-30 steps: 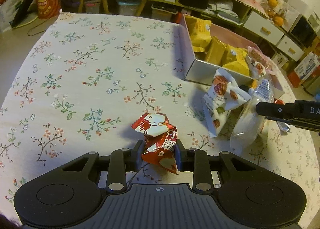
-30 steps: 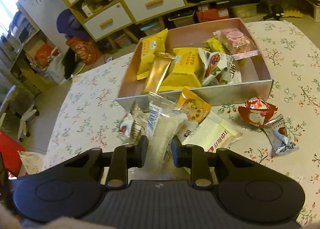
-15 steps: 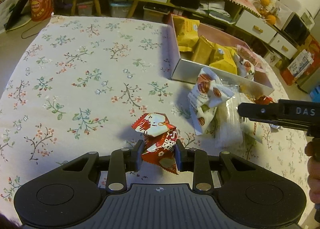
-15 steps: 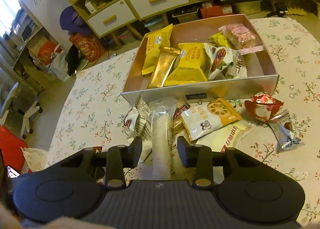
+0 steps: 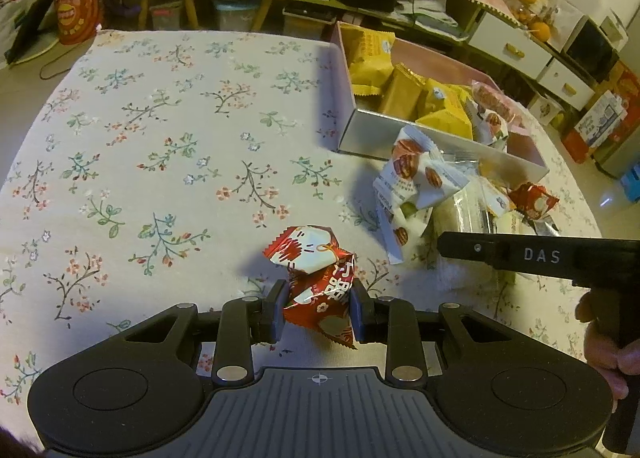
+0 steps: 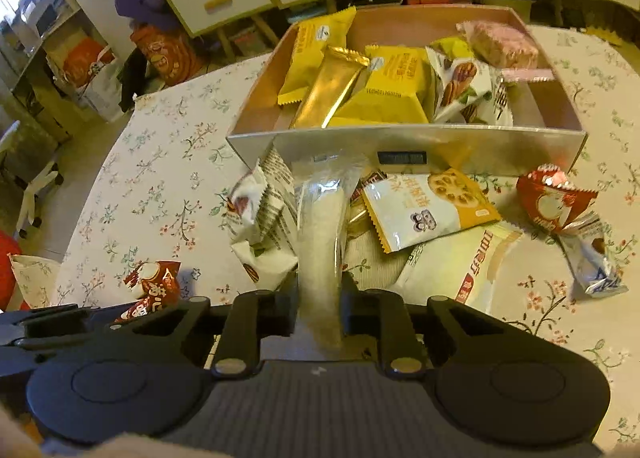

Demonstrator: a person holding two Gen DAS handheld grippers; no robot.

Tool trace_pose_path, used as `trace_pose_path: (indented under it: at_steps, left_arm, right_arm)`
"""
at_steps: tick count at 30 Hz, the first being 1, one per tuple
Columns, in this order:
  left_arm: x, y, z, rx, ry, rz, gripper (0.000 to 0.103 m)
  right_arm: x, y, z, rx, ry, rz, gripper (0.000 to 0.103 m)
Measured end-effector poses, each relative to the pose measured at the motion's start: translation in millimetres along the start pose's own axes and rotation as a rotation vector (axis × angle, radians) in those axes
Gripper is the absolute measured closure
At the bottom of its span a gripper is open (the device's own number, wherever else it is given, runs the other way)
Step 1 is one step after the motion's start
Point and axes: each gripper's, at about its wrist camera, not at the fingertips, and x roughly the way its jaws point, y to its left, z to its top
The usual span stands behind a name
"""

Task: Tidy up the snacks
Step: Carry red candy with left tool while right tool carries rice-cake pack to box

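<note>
My left gripper (image 5: 319, 298) is shut on a red and white snack packet (image 5: 308, 254) just above the flowered tablecloth. The same red packet (image 6: 152, 286) shows at lower left in the right wrist view. My right gripper (image 6: 319, 298) is closing on a long clear packet (image 6: 320, 225) with a pale bar inside, and its pads press the packet's near end. The packet's far end reaches the front wall of the open snack box (image 6: 480, 145), which holds yellow, gold, pink and white packets. In the left wrist view a finger (image 5: 480, 252) of the right gripper comes in from the right.
Loose packets lie in front of the box: white walnut ones (image 6: 260, 209), an orange and white cookie packet (image 6: 428, 205), a cream wafer packet (image 6: 452, 266), a red one (image 6: 556, 201) and a blue and white one (image 6: 596, 258). Drawers and shelves stand beyond the table.
The right gripper opened, leaving the clear packet lying between its fingers among the loose snacks, then closed on it again nearer the table. The left gripper kept hold of the red packet.
</note>
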Motion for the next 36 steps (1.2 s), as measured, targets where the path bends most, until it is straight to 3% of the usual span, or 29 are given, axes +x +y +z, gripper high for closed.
trace_pose_path:
  at_steps: [12, 23, 27, 36]
  left_arm:
    - [-19.3, -3.5, 8.0, -0.006, -0.052, -0.029, 0.075]
    - [-46.6, -18.9, 23.2, -0.013, -0.170, -0.085, 0.075]
    - [-55.1, -32.7, 34.7, 0.030, -0.221, -0.107, 0.075]
    - [-31.2, -63.2, 79.6, 0.130, -0.214, -0.050, 0.075]
  right_arm:
    - [-42.3, -6.4, 1.0, 0.004, -0.051, 0.059, 0.087]
    - [-72.3, -23.3, 7.9, 0.048, -0.130, 0.100, 0.087]
    - [-79.2, -38.5, 14.6, 0.087, -0.157, 0.091, 0.087]
    - [-75.0, -74.0, 52.8, 0.180, -0.202, 0.060, 0.087]
